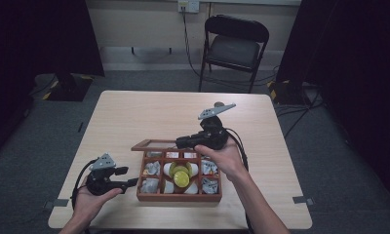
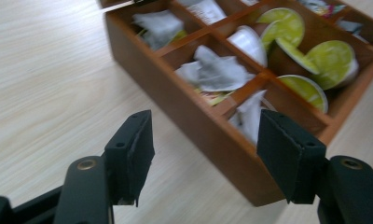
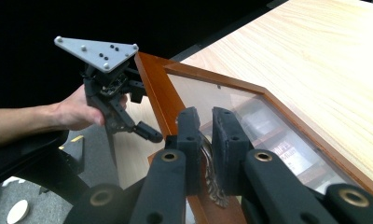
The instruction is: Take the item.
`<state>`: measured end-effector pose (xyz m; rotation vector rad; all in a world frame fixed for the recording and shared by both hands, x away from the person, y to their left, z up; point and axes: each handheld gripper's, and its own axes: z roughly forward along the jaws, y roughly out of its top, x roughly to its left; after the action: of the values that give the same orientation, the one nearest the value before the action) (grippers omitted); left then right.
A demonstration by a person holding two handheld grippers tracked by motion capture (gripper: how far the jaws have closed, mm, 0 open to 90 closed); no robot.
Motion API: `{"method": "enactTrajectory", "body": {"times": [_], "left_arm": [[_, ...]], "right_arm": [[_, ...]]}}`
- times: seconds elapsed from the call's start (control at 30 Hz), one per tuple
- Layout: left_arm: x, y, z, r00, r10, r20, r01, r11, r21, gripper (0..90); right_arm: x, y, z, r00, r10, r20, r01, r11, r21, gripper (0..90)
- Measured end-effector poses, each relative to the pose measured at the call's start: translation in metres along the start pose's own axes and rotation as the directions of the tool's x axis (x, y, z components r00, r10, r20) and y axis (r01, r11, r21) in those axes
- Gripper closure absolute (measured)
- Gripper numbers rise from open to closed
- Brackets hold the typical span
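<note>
Left gripper (image 1: 133,182): I hold it at the near left of the table, jaws aimed at the wooden box; they stand apart with nothing between the pads, released.
Wooden box (image 2: 208,135): just ahead of my left jaws, its near corner between and slightly beyond them, not touching either pad. It sits on the table (image 1: 134,117).
Box contents: white sachets (image 2: 215,72) lie in the compartments nearest my left jaws; lime-topped capsules (image 2: 334,58) fill the compartment beyond them, toward the right jaw's side.
Right gripper (image 3: 205,140): clenched on the metal latch (image 3: 211,175) at the edge of the lid; both pads press on it from either side.
Lid (image 3: 250,112): glass pane in a wooden frame, raised and tilted, extending away from my right jaws.
Other hand (image 3: 77,109): seen from the right gripper view, beyond the lid's far corner, to the left of my right jaws, holding the left gripper.
Chair (image 1: 236,46): farthest, on the floor past the table.
</note>
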<state>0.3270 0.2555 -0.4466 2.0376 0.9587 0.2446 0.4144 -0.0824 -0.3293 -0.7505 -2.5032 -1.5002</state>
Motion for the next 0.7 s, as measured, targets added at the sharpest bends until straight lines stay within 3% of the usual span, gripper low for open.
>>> {"method": "enactTrajectory", "body": {"times": [0.07, 0.13, 0.33, 0.43, 0.63, 0.7], "left_arm": [[-0.005, 0.002, 0.001, 0.9995, 0.013, 0.028, -0.013, 0.9999, -0.007, 37.5], [-0.007, 0.004, 0.001, 0.9966, -0.011, 0.082, 0.013, 0.9996, -0.025, 37.8], [-0.018, 0.008, 0.003, 0.9939, 0.053, 0.097, -0.05, 0.9984, -0.025, 38.5], [-0.026, 0.011, 0.006, 0.986, 0.079, 0.147, -0.073, 0.9961, -0.05, 38.4], [-0.043, 0.019, 0.017, 0.9746, 0.144, 0.171, -0.139, 0.9894, -0.041, 38.1], [-0.047, 0.021, 0.021, 0.9729, 0.148, 0.178, -0.145, 0.989, -0.03, 38.1]], "right_arm": [[0.0, 0.0, 0.0, 1.0, 0.0, 0.0, 0.0, 1.0, 0.0, 81.9], [0.0, 0.0, 0.0, 1.0, 0.0, 0.0, 0.0, 1.0, 0.0, 81.9], [-0.001, 0.002, 0.0, 1.0, 0.0, 0.0, 0.0, 1.0, 0.001, 81.9], [0.0, 0.002, 0.0, 1.0, 0.0, 0.004, 0.0, 1.0, 0.0, 81.9], [-0.001, 0.003, 0.0, 1.0, -0.001, 0.004, 0.001, 1.0, 0.001, 82.0], [-0.001, 0.002, 0.0, 1.0, -0.001, 0.004, 0.001, 1.0, 0.001, 82.0]]}}
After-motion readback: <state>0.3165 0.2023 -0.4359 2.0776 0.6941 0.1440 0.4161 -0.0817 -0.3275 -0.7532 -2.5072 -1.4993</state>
